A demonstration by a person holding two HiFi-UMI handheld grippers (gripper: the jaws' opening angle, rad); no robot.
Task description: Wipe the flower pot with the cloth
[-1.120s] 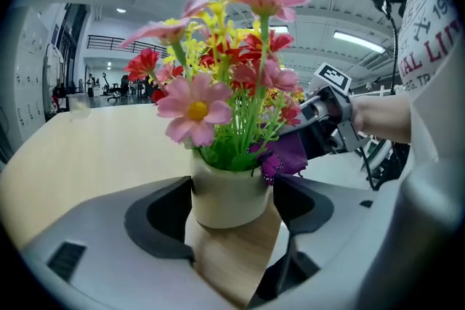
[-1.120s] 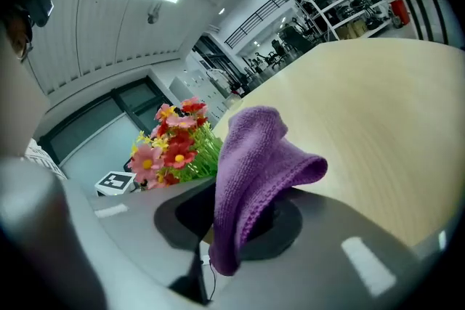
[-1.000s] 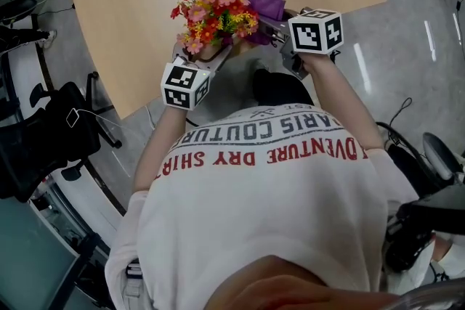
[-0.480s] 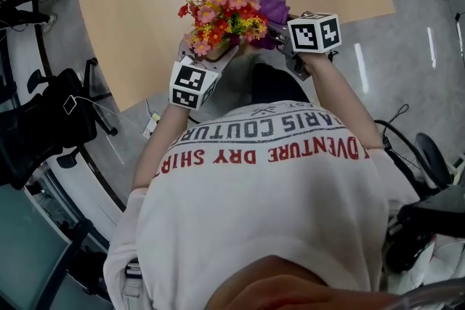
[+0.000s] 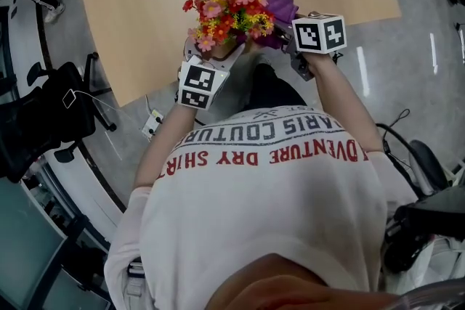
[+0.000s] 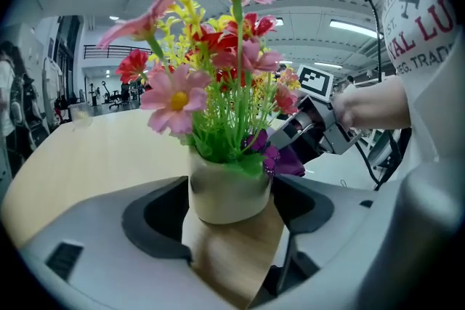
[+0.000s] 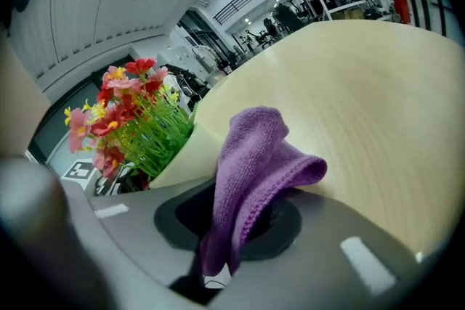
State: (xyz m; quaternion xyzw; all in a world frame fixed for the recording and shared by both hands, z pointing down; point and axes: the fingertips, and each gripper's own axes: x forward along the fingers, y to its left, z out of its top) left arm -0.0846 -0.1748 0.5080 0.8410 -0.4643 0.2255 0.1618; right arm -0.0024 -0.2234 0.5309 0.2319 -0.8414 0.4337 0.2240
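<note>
Wooden table [image 5: 131,3] — flowers [image 5: 231,7] hide flower pot [image 6: 227,192] overhead; cloth [image 7: 251,163] fills right tool [image 7: 218,268].

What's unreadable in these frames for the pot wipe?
Left gripper view: flower pot far side faces away; cloth mostly behind the flowers.
Head view: flower pot hidden under the flowers.
Right gripper view: cloth's own fold blocks the gap toward the flower pot; contact unclear.
</note>
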